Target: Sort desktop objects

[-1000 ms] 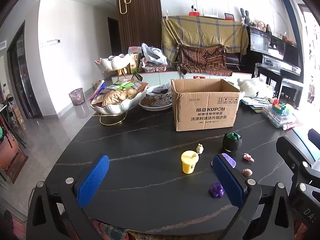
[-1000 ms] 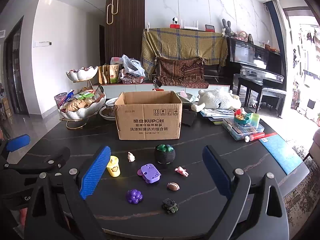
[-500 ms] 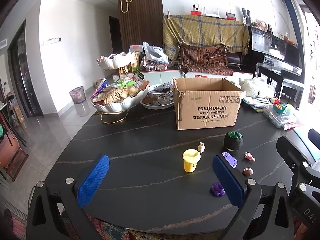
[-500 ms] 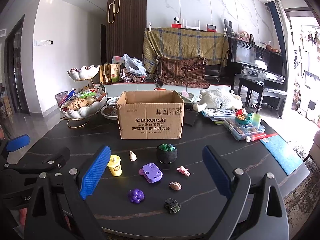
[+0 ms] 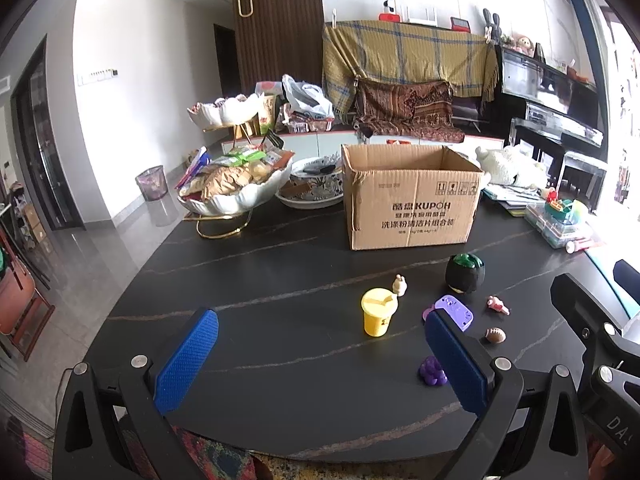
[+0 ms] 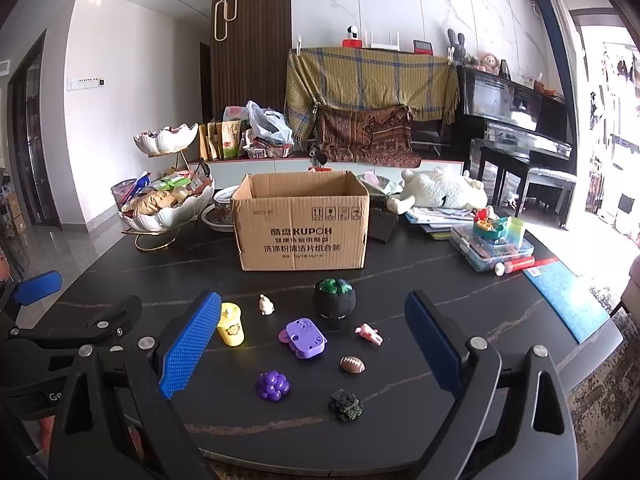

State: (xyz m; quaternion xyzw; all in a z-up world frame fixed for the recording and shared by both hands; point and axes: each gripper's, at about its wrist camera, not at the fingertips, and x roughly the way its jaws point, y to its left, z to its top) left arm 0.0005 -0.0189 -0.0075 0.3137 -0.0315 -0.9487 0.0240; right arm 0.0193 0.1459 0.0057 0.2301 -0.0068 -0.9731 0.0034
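Observation:
Small toys lie on the black table in front of an open cardboard box (image 6: 302,226) (image 5: 412,200): a yellow cup (image 6: 231,324) (image 5: 378,312), a tiny white figure (image 6: 265,305), a black and green ball (image 6: 334,298) (image 5: 465,273), a purple flat toy (image 6: 305,338), a pink figure (image 6: 370,333), a brown football (image 6: 353,364), a purple grape cluster (image 6: 273,385) (image 5: 433,371) and a dark green car (image 6: 346,405). My right gripper (image 6: 312,344) hangs open over them. Left of the toys, my left gripper (image 5: 320,356) is open and holds nothing.
A white tiered bowl of snacks (image 5: 236,188) and a patterned dish (image 5: 312,192) stand at the back left. A plush toy (image 6: 440,190), papers and a clear box of bricks (image 6: 492,240) fill the back right. A blue mat (image 6: 568,300) lies at the right edge.
Both views have shifted slightly, so the box and toys sit a little lower and nearer in frame. Neither gripper has changed its opening and no toy has moved.

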